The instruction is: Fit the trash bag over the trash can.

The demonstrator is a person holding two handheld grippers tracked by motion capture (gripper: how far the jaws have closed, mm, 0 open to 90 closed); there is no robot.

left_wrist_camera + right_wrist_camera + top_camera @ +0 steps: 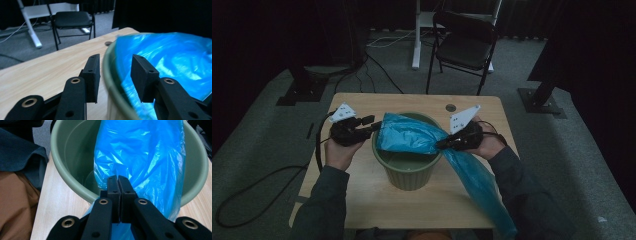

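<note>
The right hand-held gripper (119, 180) is clamped tight on the blue plastic bag (412, 135), which lies across the mouth of the green bin (408, 172) and trails off the counter (362, 200) edge. The left hand-held gripper (115, 72) stands part open, its jaws straddling the bin's rim with nothing pinched. If it closes there it may catch the rim alone; pulling could then tear the thin film or tip the bin.

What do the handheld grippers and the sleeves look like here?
Both the left gripper and the right gripper are black with two flat rectangular jaws, brass-coloured rivets at the linkage joints and a pale grey three-cornered plate with dark dots on top. A black cable trails from the left one. The sleeves are dark grey-blue knit.
</note>
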